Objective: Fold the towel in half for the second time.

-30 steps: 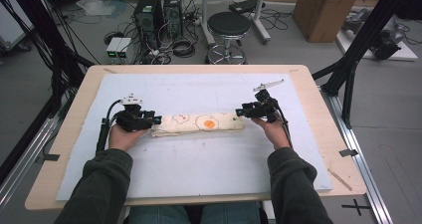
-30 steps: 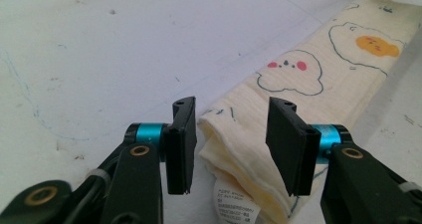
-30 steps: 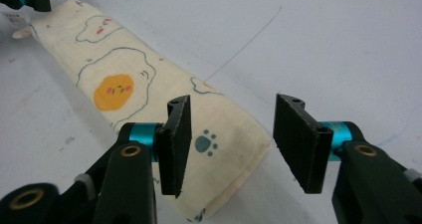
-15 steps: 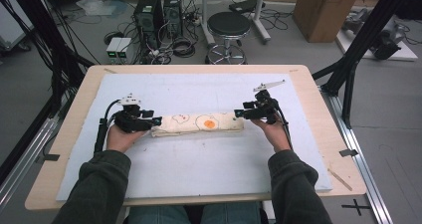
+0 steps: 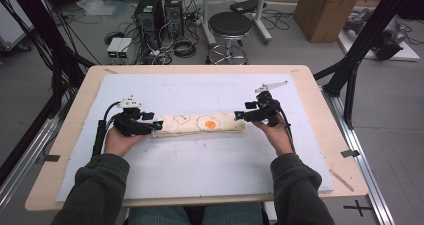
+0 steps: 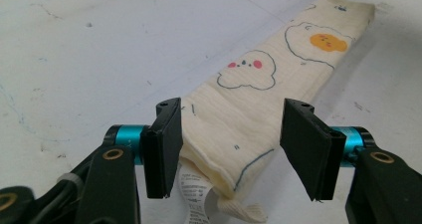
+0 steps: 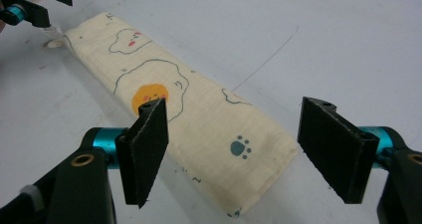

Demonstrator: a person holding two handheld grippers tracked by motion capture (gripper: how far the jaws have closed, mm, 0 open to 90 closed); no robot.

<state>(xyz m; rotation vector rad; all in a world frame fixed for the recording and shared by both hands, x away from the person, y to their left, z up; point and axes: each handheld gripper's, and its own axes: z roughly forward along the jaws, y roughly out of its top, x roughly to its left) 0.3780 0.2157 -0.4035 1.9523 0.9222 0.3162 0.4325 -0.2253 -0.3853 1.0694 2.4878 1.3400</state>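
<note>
Where white mat [image 5: 200, 160] covers wooden table [image 5: 327, 135], folded cloth [image 5: 200, 125] lies.

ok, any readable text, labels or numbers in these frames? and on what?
No text here can be read.
Care label at the near end of the folded cloth: printed lines, too small and blurred to read.
The cloth's print is pictures, not words: clouds, a paw, an orange face.
Cardboard box on the floor: no legible marking.
Black cross on the floor: a mark, no lettering.
</note>
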